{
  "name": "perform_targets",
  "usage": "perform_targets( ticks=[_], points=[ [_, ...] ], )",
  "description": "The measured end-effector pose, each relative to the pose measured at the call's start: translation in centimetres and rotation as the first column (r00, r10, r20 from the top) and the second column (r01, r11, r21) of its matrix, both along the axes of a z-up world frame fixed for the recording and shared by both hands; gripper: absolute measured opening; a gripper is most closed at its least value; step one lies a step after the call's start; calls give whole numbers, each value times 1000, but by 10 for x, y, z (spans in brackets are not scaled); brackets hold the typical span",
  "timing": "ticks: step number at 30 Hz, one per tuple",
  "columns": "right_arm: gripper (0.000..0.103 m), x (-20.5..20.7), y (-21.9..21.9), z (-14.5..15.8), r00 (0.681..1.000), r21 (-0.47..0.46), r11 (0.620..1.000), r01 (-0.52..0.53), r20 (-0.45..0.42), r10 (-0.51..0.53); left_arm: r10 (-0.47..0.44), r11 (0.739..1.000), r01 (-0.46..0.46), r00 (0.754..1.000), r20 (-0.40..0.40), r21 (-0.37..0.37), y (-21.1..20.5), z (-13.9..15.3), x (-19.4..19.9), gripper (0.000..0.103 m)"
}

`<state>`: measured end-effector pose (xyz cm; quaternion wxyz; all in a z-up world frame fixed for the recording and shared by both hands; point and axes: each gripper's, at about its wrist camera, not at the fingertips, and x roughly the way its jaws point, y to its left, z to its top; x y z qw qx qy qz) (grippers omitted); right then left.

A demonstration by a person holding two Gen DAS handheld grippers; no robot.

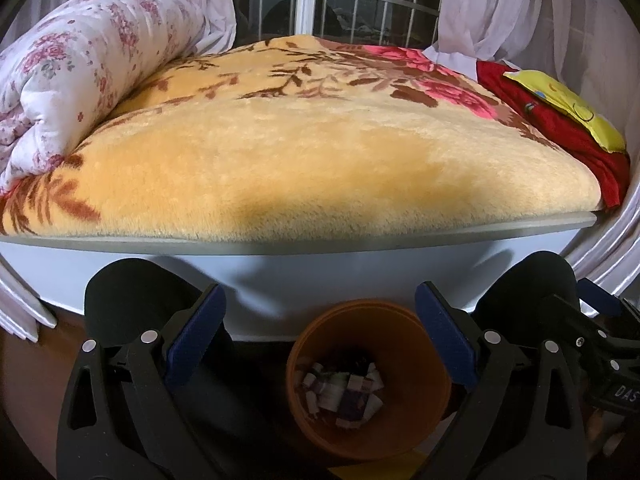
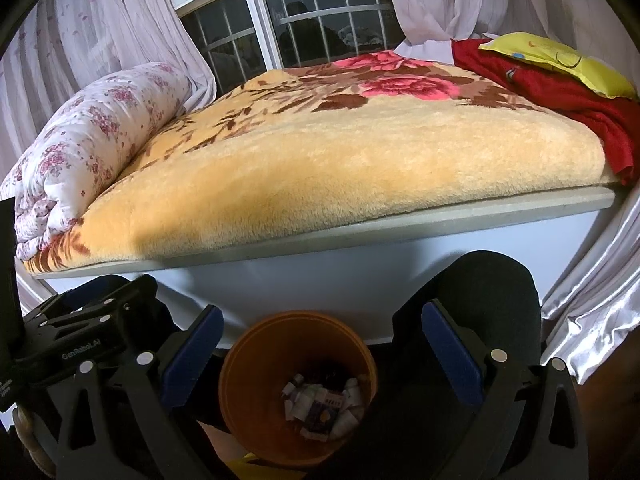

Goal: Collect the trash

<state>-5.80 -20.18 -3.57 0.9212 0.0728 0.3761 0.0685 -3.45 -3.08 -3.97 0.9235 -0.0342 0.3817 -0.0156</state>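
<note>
Orange bin (image 1: 370, 384) stands on dark floor against the white bed base (image 1: 320, 276), directly below both grippers; inside at the bottom lies the trash (image 1: 344, 394), a heap of crumpled white and purple paper scraps and small packets, print on them too small to read. Left gripper (image 1: 320, 320) hangs above the bin, jaws spread wide, nothing between the blue pads (image 1: 196, 328). Right gripper (image 2: 320, 344) likewise spread apart and holding nothing, bin framed between its fingers. Each gripper shows at the edge of the other's view; white lettering "GenRobot.AI" legible on the left unit in the right wrist view, partial "DAS" on the right unit in the left wrist view. Bed surface: plush yellow blanket (image 1: 320, 152) with brown leaf and pink rose pattern, bare across the middle. Rolled floral quilt (image 1: 80, 80) at left, red cloth (image 1: 560, 136) with yellow cushion (image 1: 568, 108) on it at right. Behind: barred window (image 1: 320, 4), dark outside, flanked by pale sheer curtains (image 1: 520, 12)
</note>
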Motion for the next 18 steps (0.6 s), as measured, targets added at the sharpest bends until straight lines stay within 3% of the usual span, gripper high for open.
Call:
perform_targets(
  ticks=[4,10,18],
  points=[
    [98,1,0,-1,1000,3,1000,0,-8,0,10,1000,-11,999,36,25,-2,3,-5,93],
    [98,1,0,-2,1000,4,1000,0,-13,0,28,999,-29,999,27,45,-3,1,-5,93],
    [98,2,-1,-3,1000,3,1000,-2,-18,3,18,1000,-17,1000,-16,10,1,-5,-2,93]
  ],
)
